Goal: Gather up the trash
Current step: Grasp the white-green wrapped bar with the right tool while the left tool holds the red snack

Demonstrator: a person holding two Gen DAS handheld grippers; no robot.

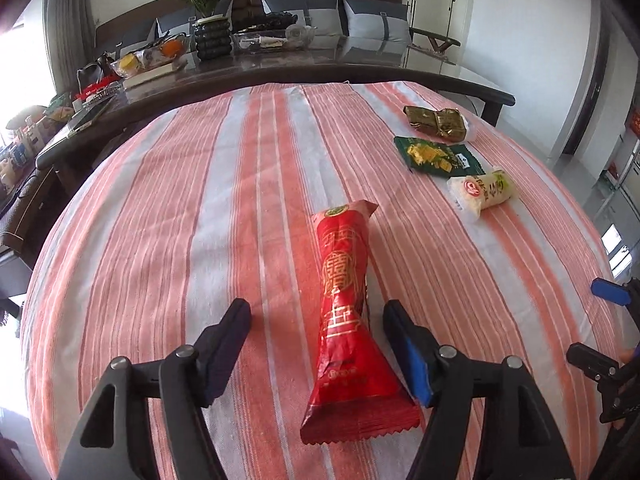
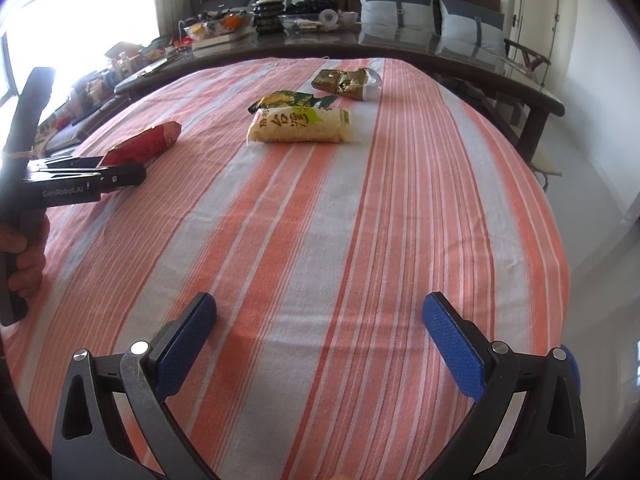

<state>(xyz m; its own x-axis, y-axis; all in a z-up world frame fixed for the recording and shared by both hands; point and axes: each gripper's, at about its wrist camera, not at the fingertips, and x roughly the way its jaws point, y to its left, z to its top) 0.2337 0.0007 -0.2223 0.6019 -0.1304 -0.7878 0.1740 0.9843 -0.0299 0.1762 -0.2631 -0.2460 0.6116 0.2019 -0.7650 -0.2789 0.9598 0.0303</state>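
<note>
A long red wrapper (image 1: 347, 312) lies on the striped cloth between the open fingers of my left gripper (image 1: 318, 310); the fingers do not touch it. It also shows in the right wrist view (image 2: 144, 144), beside the left gripper (image 2: 120, 174). Further off lie a white-and-green snack pack (image 1: 482, 192) (image 2: 302, 126), a dark green wrapper (image 1: 436, 156) (image 2: 288, 100) and a gold-brown foil pack (image 1: 436, 122) (image 2: 344, 80). My right gripper (image 2: 320, 316) is open and empty over bare cloth; part of it shows at the left view's right edge (image 1: 608, 292).
The orange-and-white striped cloth (image 2: 320, 220) covers the table. Behind it stands a dark glass coffee table (image 1: 280, 68) with a vase, fruit bowls and clutter, then a sofa with grey cushions (image 2: 396, 0). The floor drops off at right.
</note>
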